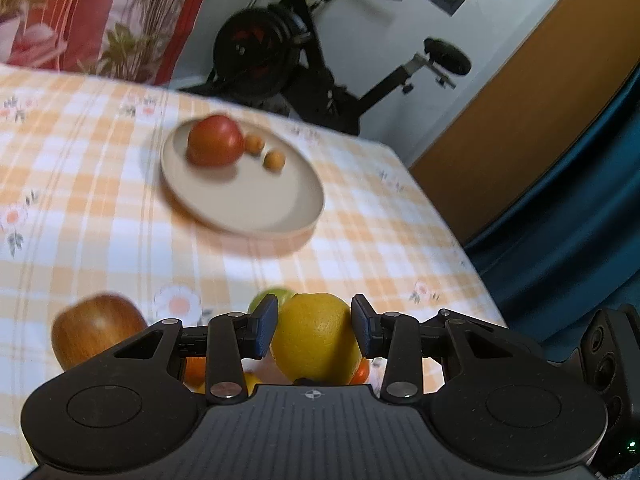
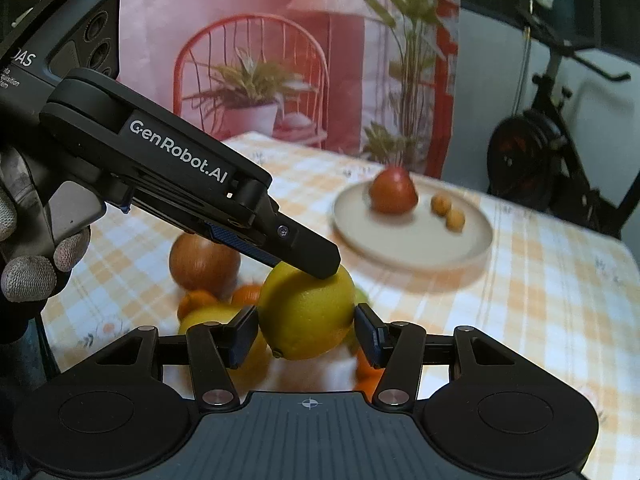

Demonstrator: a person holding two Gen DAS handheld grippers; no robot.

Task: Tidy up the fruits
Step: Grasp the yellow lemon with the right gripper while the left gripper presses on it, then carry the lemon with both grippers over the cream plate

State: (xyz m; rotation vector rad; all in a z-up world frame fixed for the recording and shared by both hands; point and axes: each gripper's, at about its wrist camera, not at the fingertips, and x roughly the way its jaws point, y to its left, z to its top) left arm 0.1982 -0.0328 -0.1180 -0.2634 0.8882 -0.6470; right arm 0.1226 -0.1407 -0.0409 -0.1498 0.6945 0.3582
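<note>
— Fingers point(image 1: 264, 328) first, left wrist view: what are yours doing?
— Your left gripper point(image 1: 314, 312) is only partly open, with both pads pressed on the sides of a lemon point(image 1: 316, 340). It's a firm hold and the lemon fills the gap.
— Where's the rest?
— The plate point(image 1: 256, 204) is at 11 o'clock from the lemon, further off on the checked tablecloth point(image 1: 100, 200). On it is a red apple point(image 1: 215, 141), and two small orange fruits point(image 1: 254, 144) lie just beside the apple at its 3 to 4 o'clock. A brown-red apple point(image 1: 96, 328) sits on the cloth at 9 o'clock from the lemon. A green fruit point(image 1: 276, 294) peeks out right behind the lemon at 11 o'clock. It's all blurred.
— Right wrist view?
— Your right gripper point(image 2: 306, 330) is partly open too, a pad on each side of the lemon point(image 2: 308, 316), and both look to be in contact. Your left gripper point(image 2: 320, 268) comes in from 10 o'clock, held in your gloved hand point(image 2: 32, 240). Its tip is on top of the lemon at 12. It looks like the same fruit in both grips.
— And the background?
— The plate point(image 2: 420, 252) is at 1 o'clock with the red apple point(image 2: 394, 192) and the small orange fruits point(image 2: 441, 204) on it. The brown-red apple point(image 2: 202, 260) is at 10 o'clock. A second yellow fruit point(image 2: 204, 316) is at 9 o'clock, behind your left finger point(image 2: 244, 336). Small oranges point(image 2: 196, 300) lie around it on the cloth.
</note>
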